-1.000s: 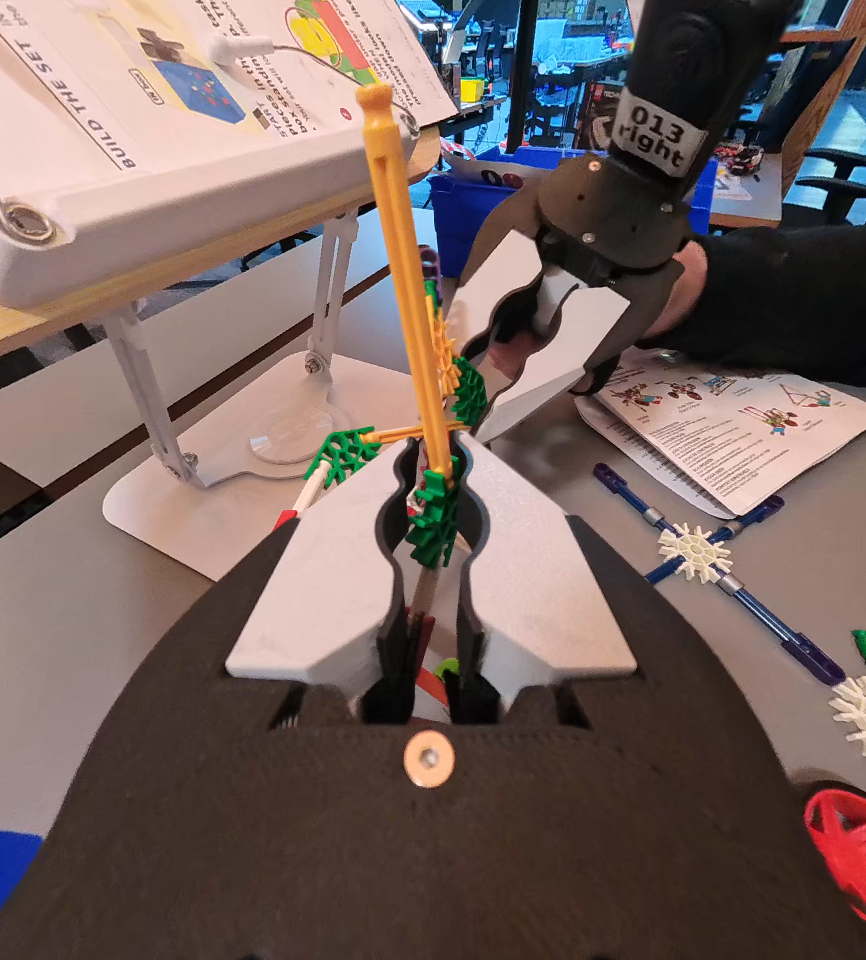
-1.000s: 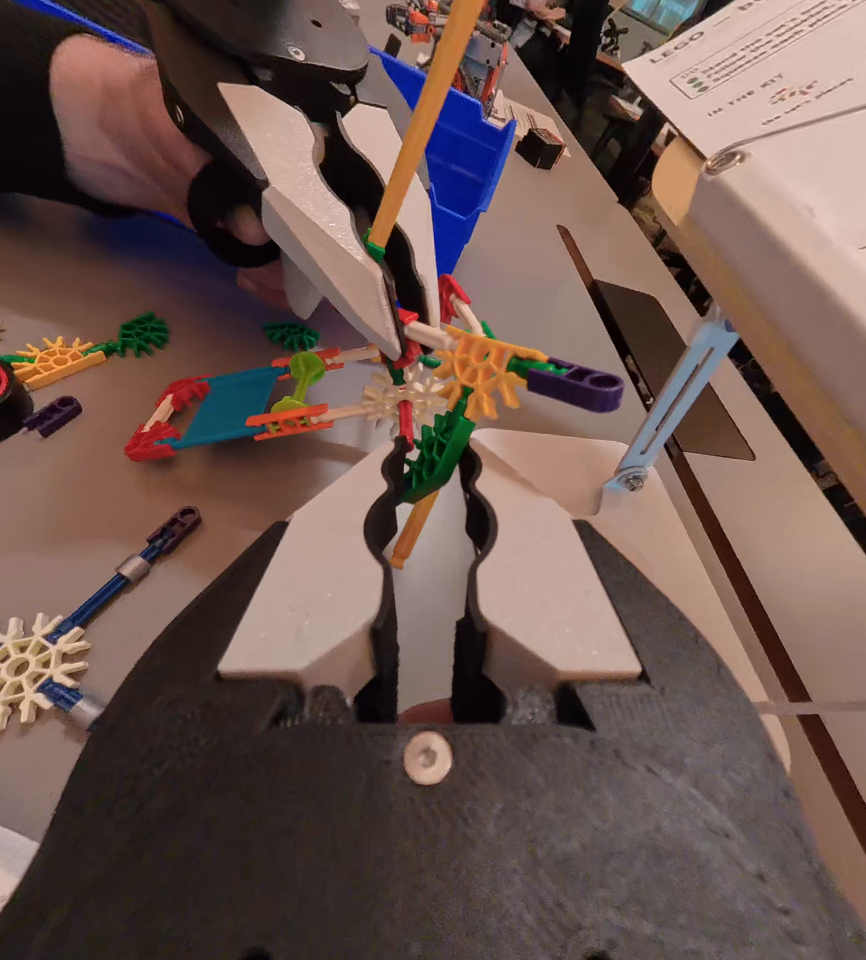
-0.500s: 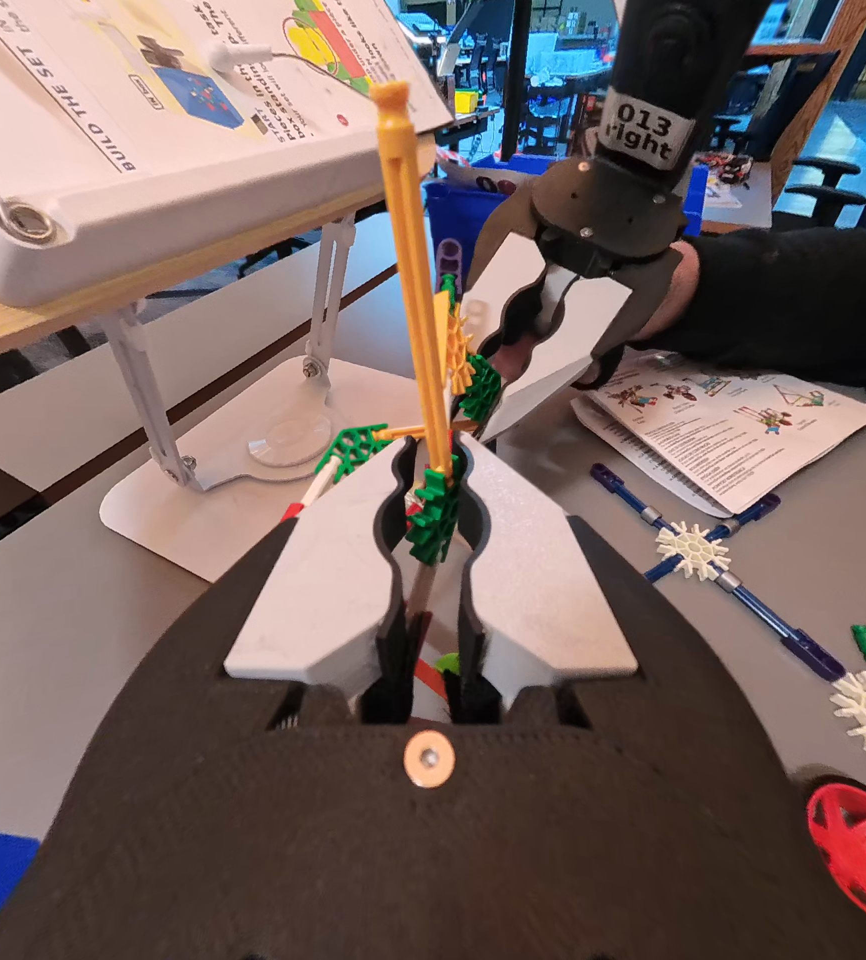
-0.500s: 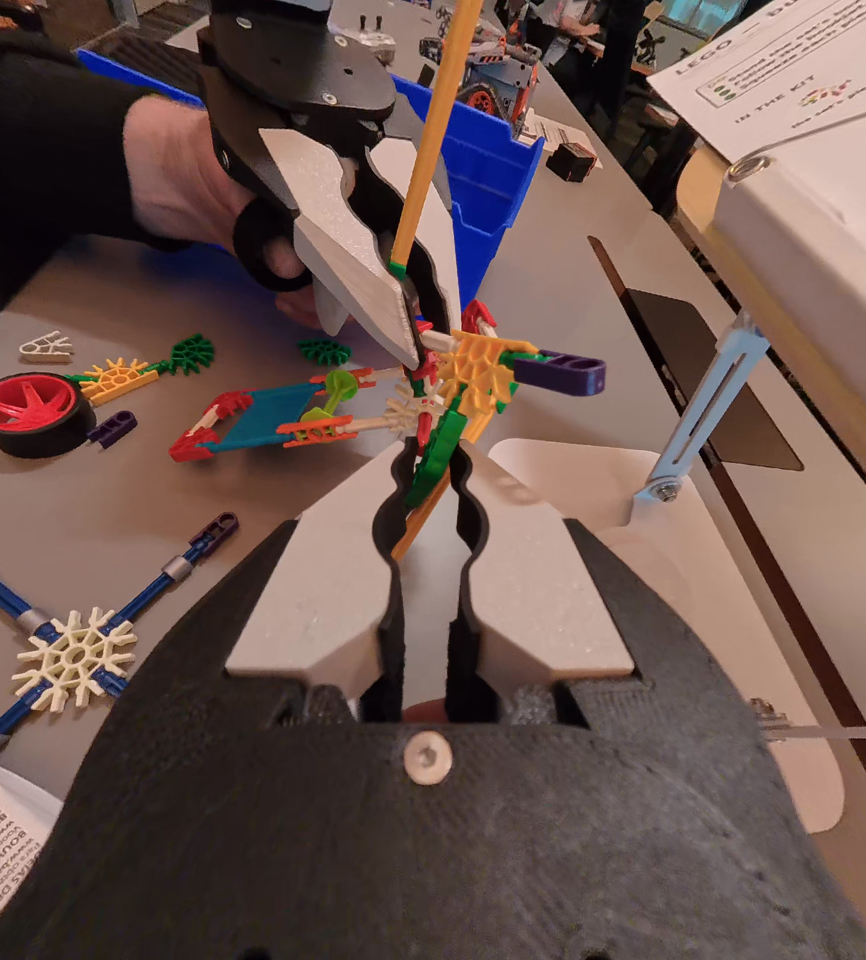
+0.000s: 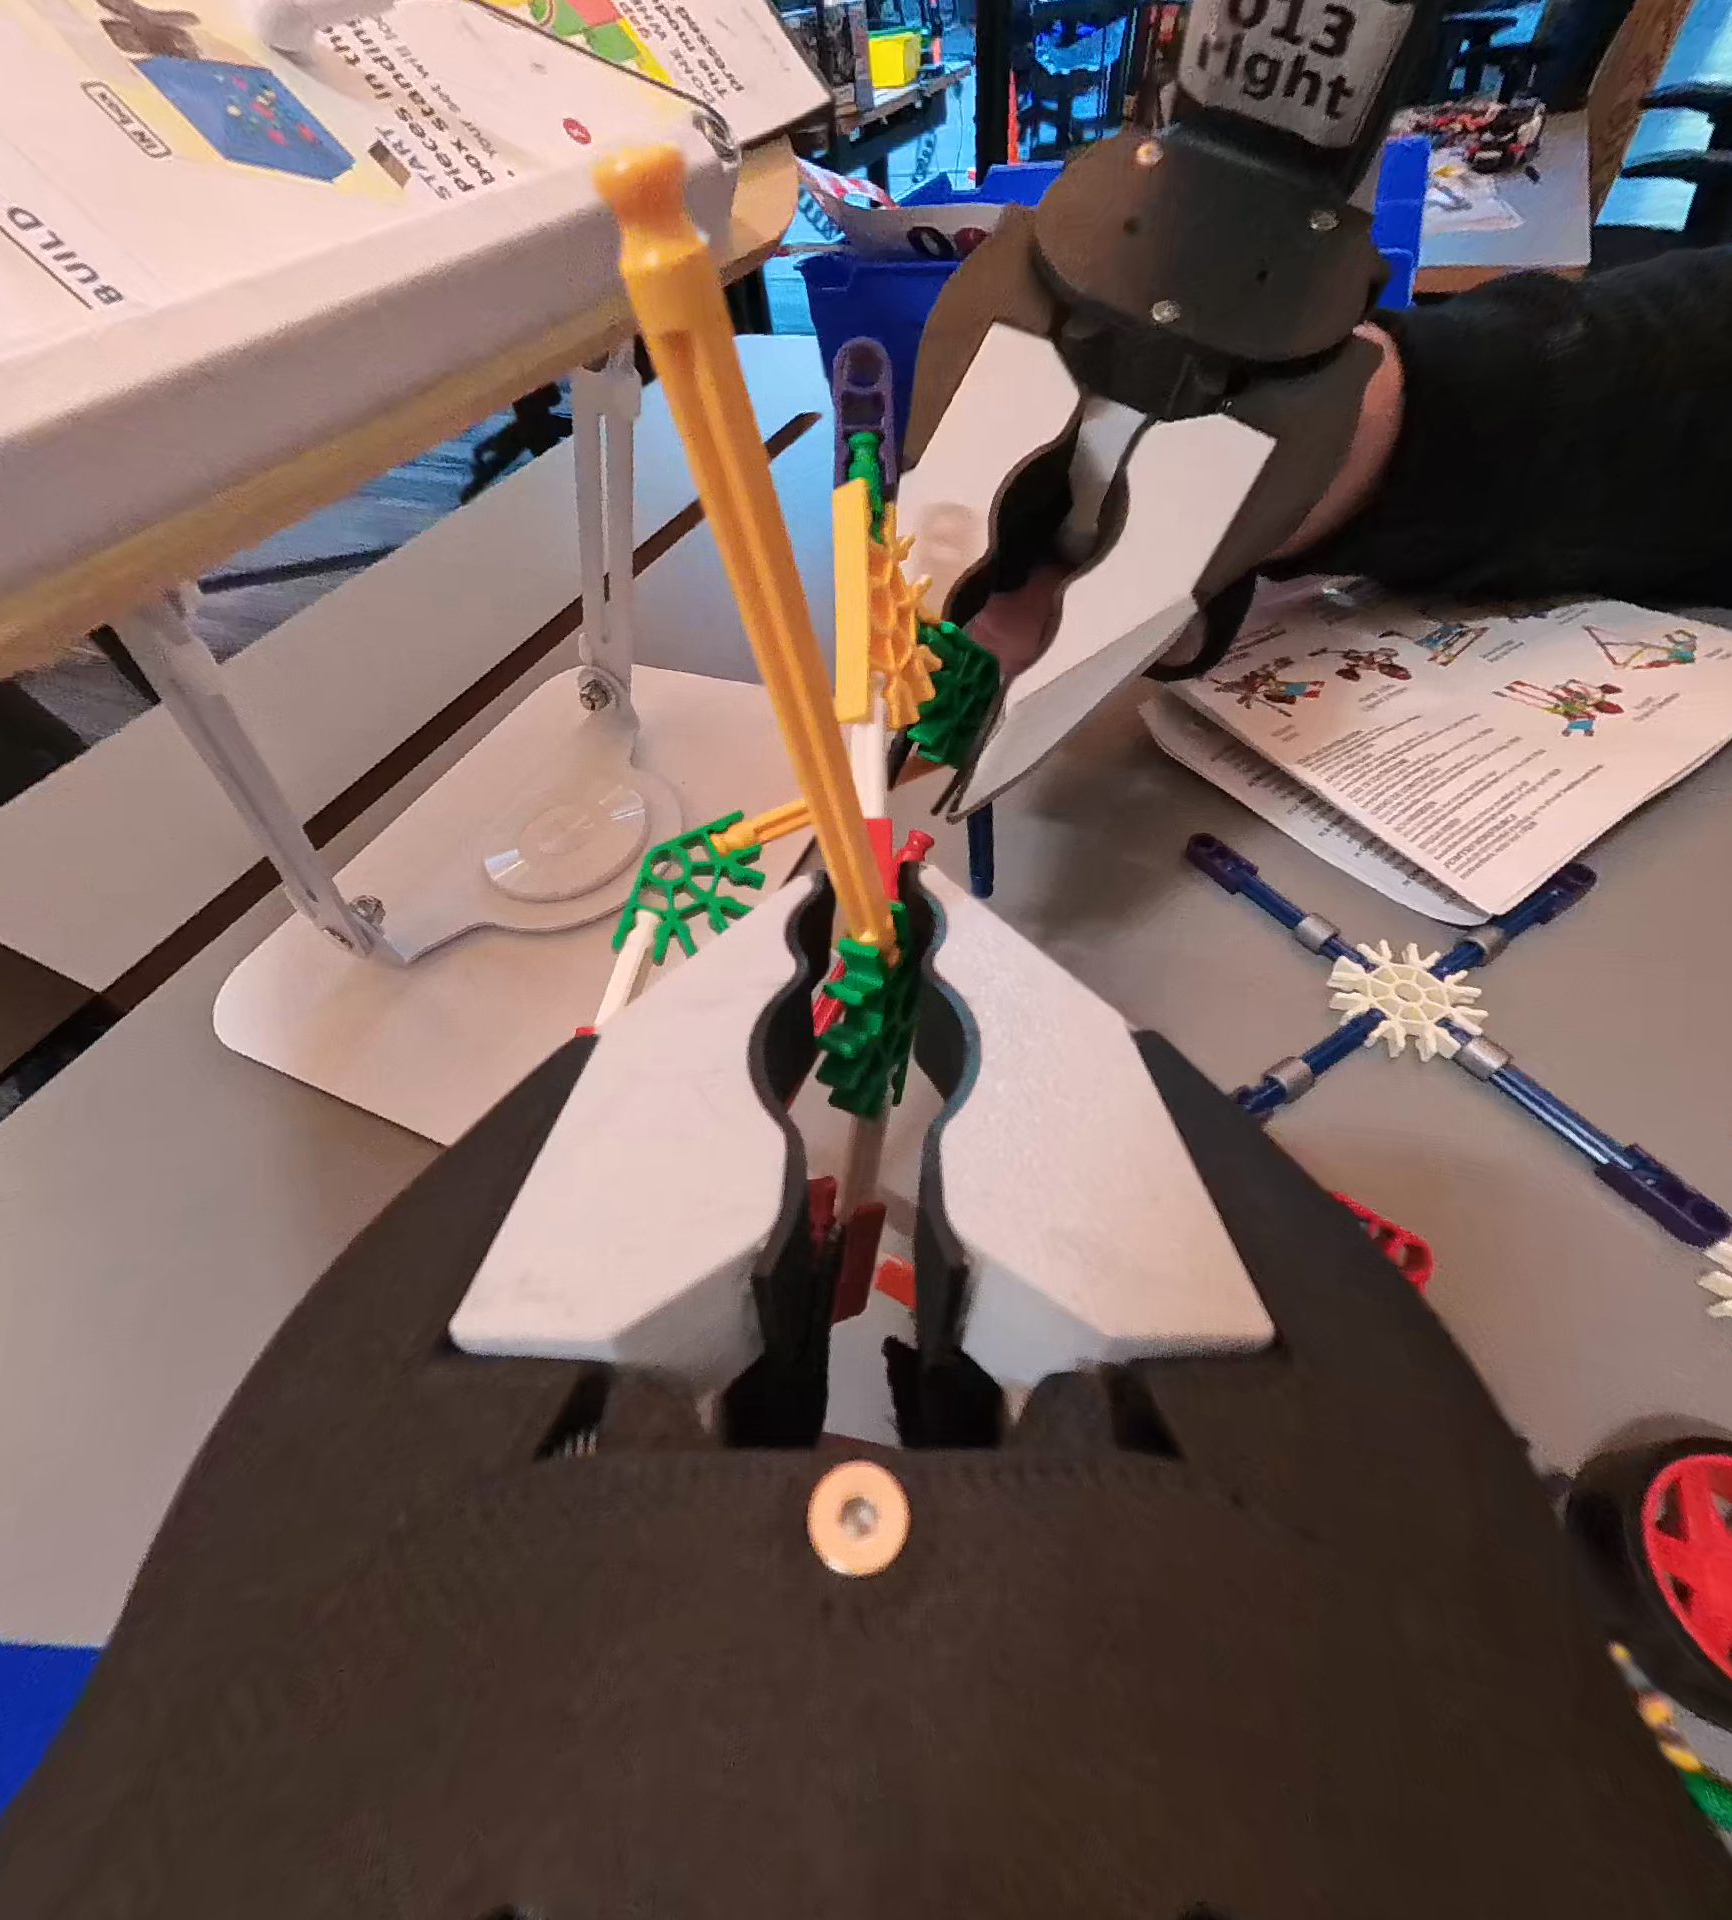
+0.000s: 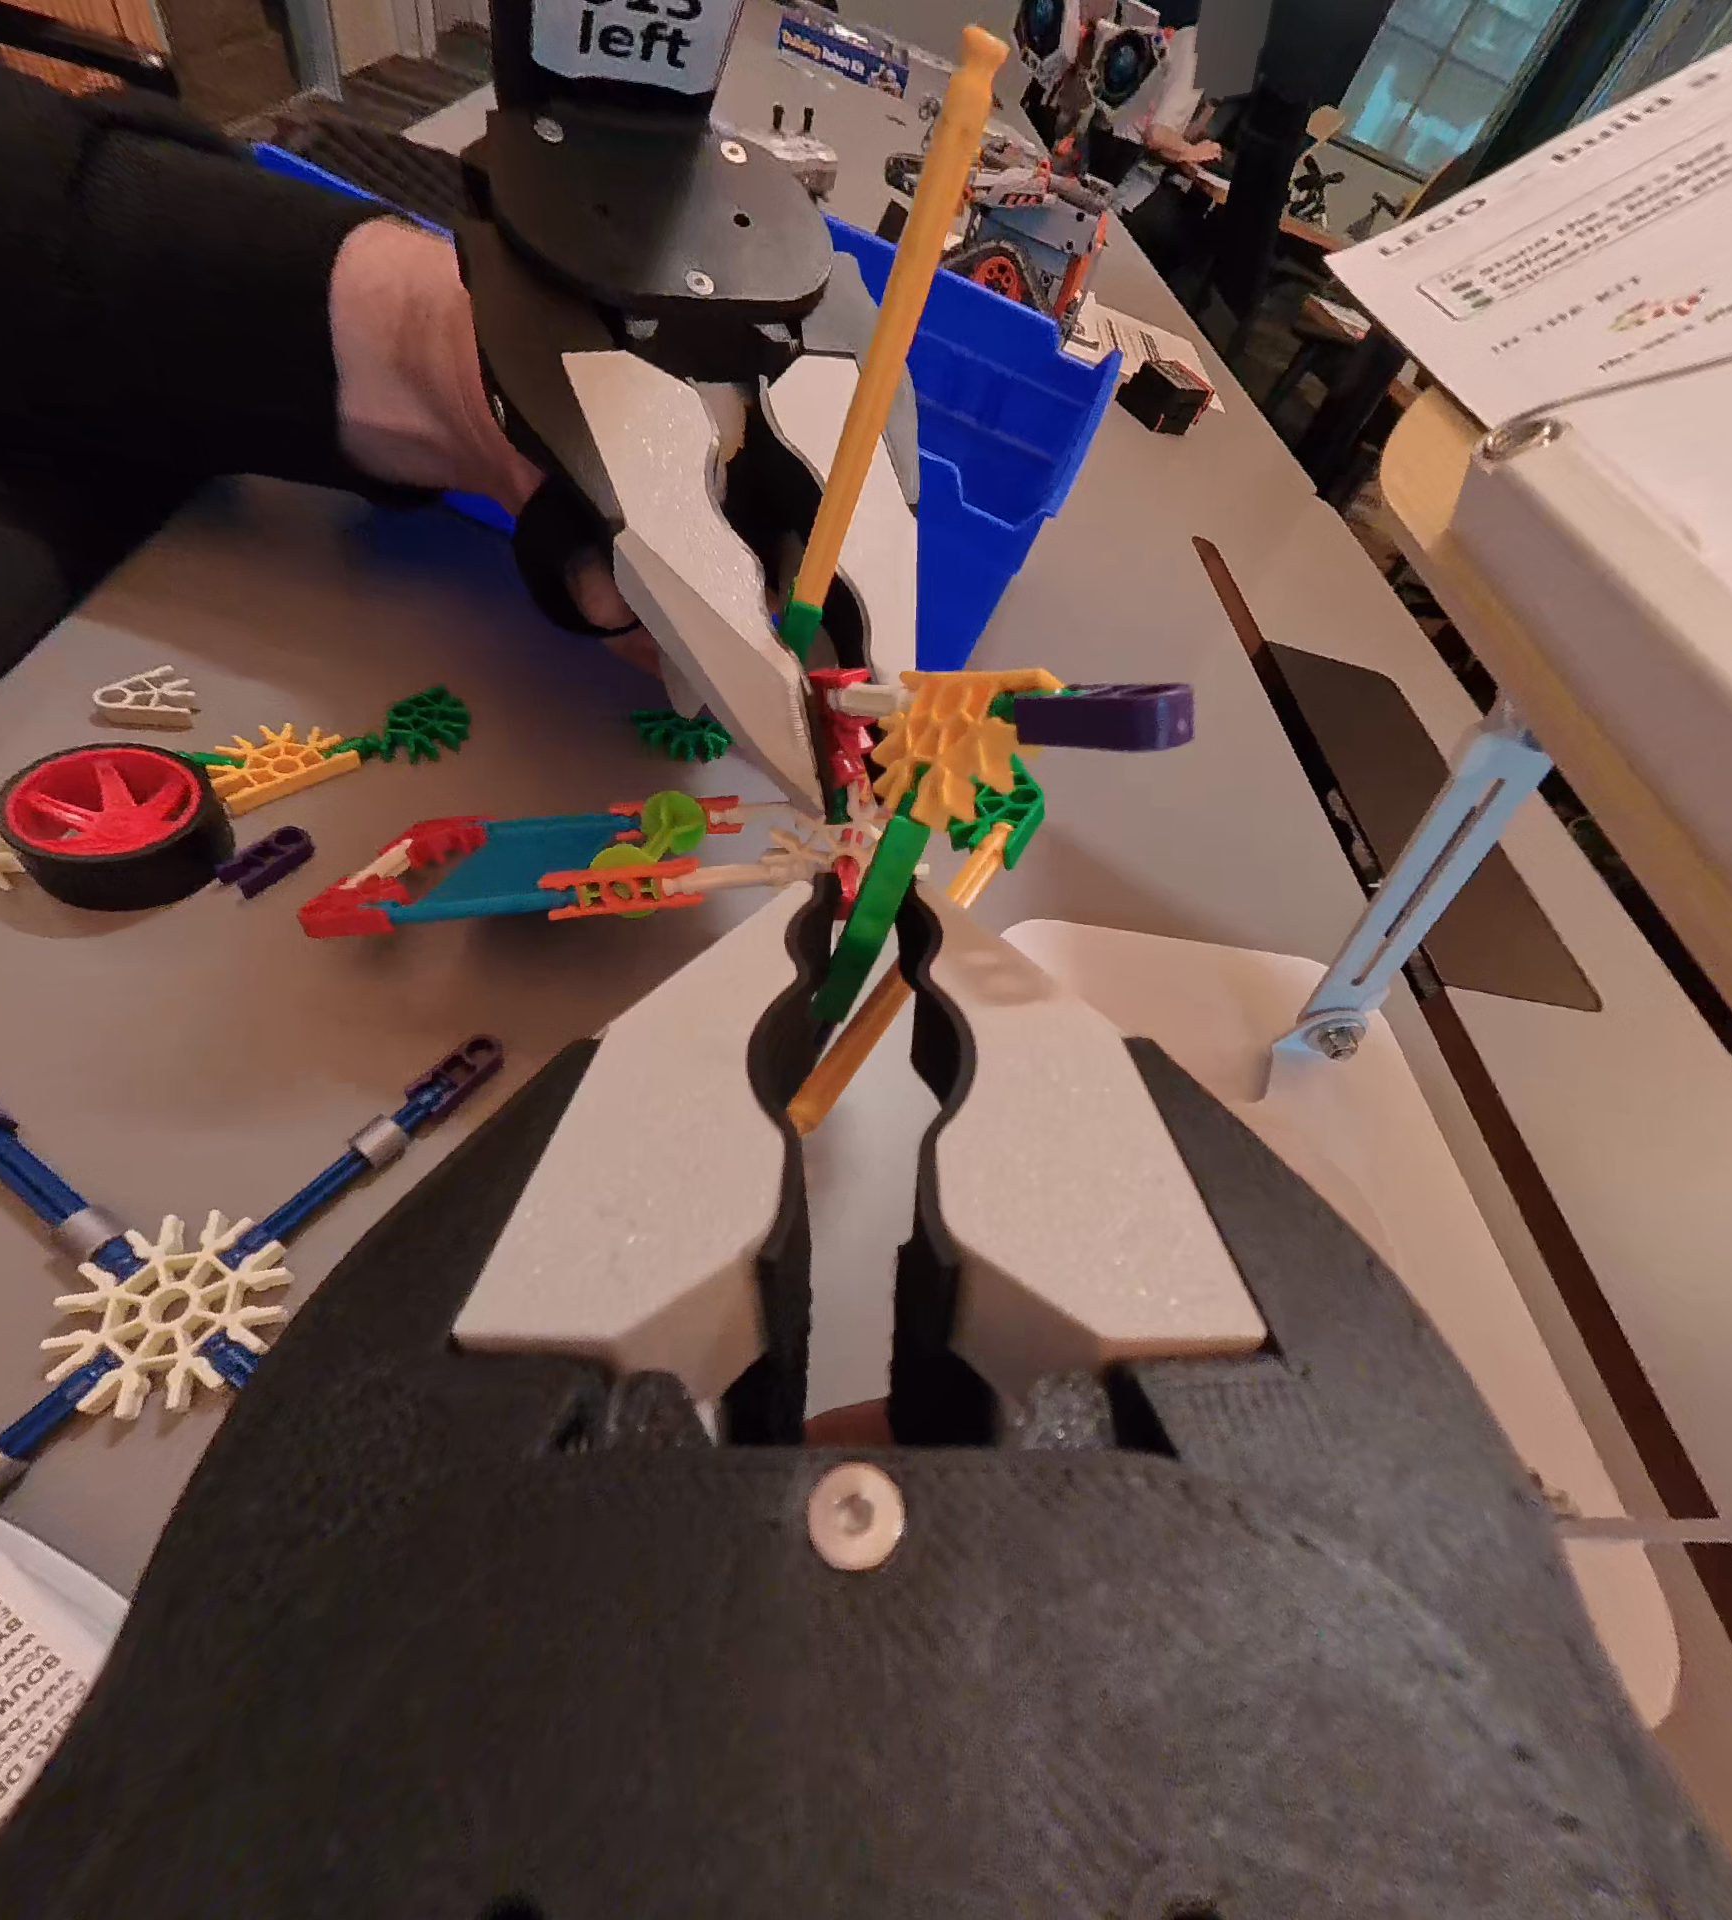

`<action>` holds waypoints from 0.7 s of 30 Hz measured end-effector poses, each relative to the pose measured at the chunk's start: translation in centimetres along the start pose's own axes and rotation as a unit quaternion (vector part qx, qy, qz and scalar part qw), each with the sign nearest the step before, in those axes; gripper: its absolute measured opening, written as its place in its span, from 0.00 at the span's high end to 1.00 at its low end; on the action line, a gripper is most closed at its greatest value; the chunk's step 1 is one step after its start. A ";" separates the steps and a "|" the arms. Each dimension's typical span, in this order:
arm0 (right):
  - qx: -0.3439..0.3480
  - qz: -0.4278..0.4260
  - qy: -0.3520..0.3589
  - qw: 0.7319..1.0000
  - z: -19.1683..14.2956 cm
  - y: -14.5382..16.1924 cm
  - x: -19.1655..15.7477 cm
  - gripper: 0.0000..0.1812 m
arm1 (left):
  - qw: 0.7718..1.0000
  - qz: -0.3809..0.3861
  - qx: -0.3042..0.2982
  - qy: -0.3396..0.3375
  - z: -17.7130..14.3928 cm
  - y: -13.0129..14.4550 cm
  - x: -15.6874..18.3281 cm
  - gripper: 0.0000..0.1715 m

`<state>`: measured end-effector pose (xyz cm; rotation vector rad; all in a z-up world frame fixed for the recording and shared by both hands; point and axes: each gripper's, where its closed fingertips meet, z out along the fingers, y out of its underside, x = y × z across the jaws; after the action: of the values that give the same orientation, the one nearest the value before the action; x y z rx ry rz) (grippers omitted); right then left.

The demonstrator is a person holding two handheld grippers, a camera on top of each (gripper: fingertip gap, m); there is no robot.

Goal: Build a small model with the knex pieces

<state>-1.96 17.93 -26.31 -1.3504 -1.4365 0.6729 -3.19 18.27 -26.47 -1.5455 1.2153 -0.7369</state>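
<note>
Model (image 6: 841, 821) of snap-together rods and connectors hangs above the table (image 6: 166, 1039) between our two grippers, and we hold it from both sides. Our left gripper (image 5: 867, 997) has its fingers pressed in on a green connector (image 5: 867, 1029) at the near end, w/ a long yellow rod (image 5: 753, 540) rising from that connector up and slightly left, its knobbed tip in front of the white board's (image 5: 218, 312) edge on the stand. So the rod's long axis runs near-vertical, leaning away from us in the left wrist view. Our right gripper (image 6: 857, 997) comes at the model from the opposite side; its fingers are nearly together on a green strip (image 6: 867, 925), and a short yellow rod (image 6: 846, 1060) sits in the gap too. We can't tell if the pads actually bite the short rod or only the strip. Between the two grips sit a yellow connector (image 6: 945, 748) and a purple piece (image 6: 1101, 715), pointing right in the right wrist view. A teal panel (image 6: 498, 868) trails off left toward the table. Both grippers are about equally close to the model's centre. Loose bits lie on the table nearby: red wheel (image 6: 109, 821), white snowflake w/ blue rods (image 6: 166, 1314), and a booklet (image 5: 1464, 748) far right.
</note>
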 end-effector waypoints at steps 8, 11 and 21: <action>0.017 -0.006 -0.009 1.000 -0.3 -0.7 -0.4 0.90 | 1.000 0.030 -0.008 -0.001 0.1 0.4 0.2 0.98; 0.019 -0.013 -0.015 1.000 -0.4 -0.9 -0.6 0.92 | 0.999 0.034 -0.006 0.004 -0.1 0.3 0.4 0.98; 0.003 -0.027 -0.014 1.000 -0.3 -0.7 -0.9 0.93 | 1.000 0.028 -0.009 0.008 0.0 0.6 0.4 0.98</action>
<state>-2.09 16.91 -25.88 -1.2966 -1.4877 0.6634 -3.28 17.88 -27.13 -1.5166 1.2762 -0.7042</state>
